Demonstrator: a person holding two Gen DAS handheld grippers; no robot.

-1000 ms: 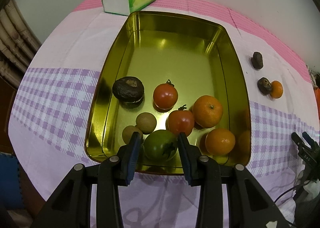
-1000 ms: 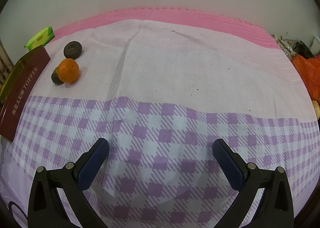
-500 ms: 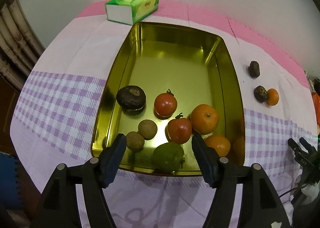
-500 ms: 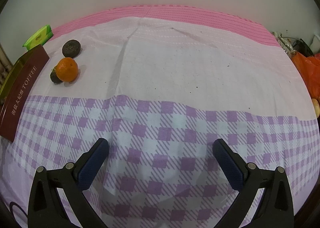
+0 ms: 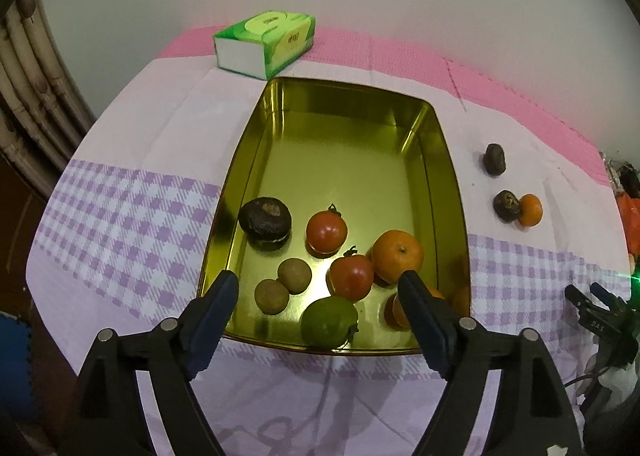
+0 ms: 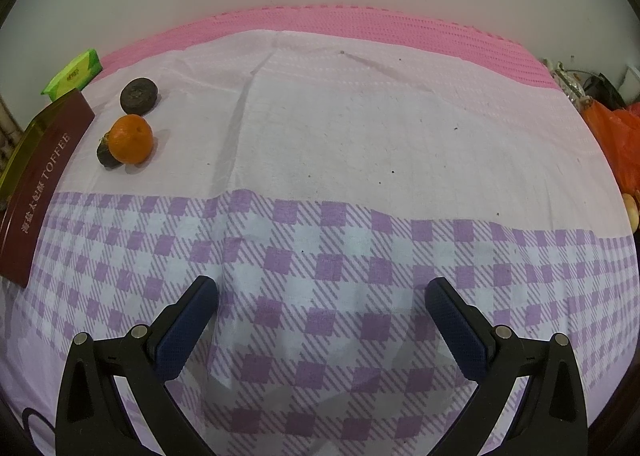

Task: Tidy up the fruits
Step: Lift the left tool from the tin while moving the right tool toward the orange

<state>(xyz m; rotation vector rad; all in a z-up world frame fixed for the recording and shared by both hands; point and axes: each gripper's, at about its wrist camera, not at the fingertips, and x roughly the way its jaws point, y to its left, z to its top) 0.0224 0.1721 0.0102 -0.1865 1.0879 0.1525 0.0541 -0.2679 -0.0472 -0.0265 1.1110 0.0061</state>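
Checked cloth [image 5: 120, 223], green fruit [image 5: 329, 322] below opening left claw [image 5: 318, 298]

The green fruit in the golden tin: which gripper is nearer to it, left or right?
Left. The left gripper hangs just over the green fruit, jaws opening and clear of it. The right gripper is over bare cloth beside the tin.

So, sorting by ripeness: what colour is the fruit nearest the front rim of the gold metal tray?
Green fruit, beside two red tomatoes; clearest in the left wrist view.
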